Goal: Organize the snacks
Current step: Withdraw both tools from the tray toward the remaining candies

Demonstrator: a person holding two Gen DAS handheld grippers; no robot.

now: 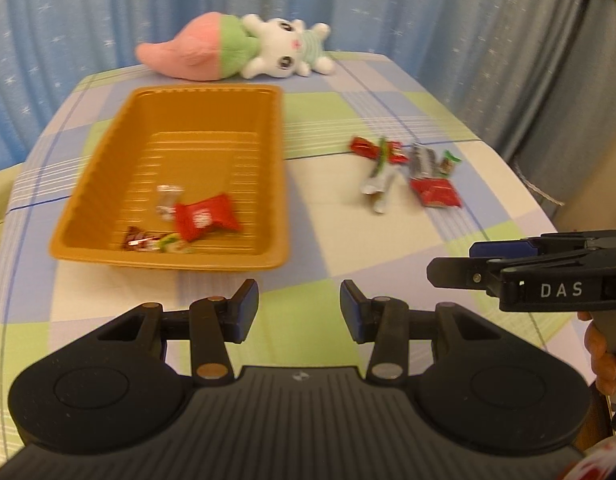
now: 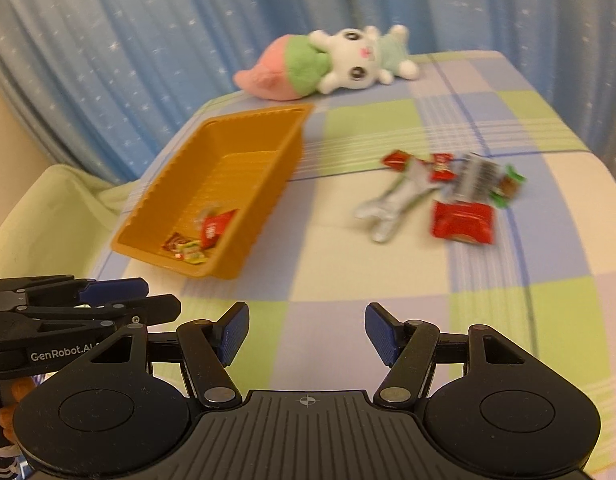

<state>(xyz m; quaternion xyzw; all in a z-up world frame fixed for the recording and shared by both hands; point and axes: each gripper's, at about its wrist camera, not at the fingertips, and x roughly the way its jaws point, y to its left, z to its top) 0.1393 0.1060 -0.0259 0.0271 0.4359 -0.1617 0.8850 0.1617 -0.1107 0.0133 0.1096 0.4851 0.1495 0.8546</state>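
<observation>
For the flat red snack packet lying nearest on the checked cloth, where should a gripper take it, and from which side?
Probably from above, at the near crimped edge of the flat red snack packet. It lies flat, with a silver wrapper to its left and more snacks behind, so the near edge looks freest.

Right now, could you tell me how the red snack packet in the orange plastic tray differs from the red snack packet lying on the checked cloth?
The red snack packet in the orange plastic tray lies among other sweets against the tray floor. The red snack packet on the checked cloth lies outside, by silver wrappers, not yet sorted. Both are red, sealed and untouched.
</observation>
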